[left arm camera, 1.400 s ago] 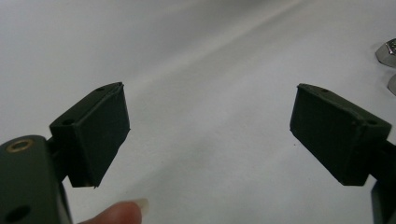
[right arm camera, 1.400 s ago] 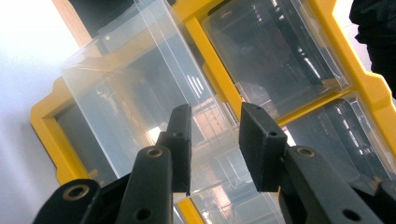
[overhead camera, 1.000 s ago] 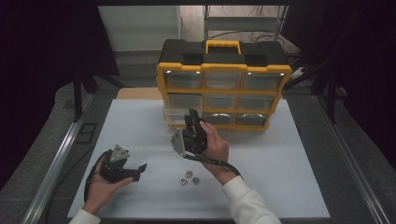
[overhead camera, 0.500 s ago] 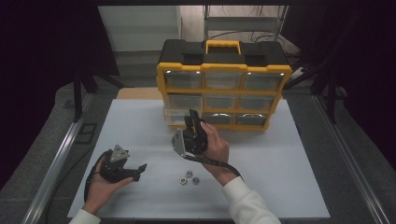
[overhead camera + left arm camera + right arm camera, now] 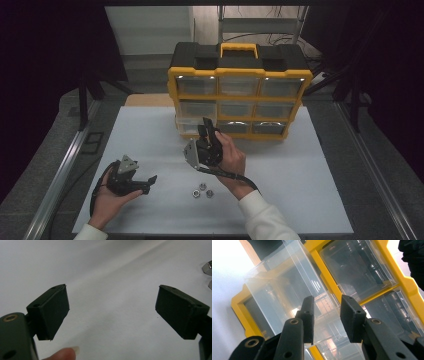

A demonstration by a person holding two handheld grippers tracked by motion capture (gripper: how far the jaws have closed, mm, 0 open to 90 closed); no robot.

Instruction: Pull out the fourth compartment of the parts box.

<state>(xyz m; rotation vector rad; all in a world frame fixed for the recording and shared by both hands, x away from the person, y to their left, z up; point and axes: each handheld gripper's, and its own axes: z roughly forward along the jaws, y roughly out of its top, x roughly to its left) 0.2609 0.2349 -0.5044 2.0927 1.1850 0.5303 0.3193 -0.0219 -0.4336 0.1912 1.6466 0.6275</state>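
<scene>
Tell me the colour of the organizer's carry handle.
Yellow, like the frame; the handle sits in the black top and shows best in the high view.

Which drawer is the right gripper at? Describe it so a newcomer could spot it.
Find the yellow and black organizer at the back of the white table. In its bottom row, take the leftmost clear drawer, by the right gripper. Unlike its neighbours, it sticks out from the yellow frame, pulled partway open.

My white table (image 5: 150, 135) is bright, but the room around it is dark. Light glares at the top left behind my clear drawer (image 5: 287, 297). My nuts (image 5: 207, 267) look blurry at the edge
</scene>
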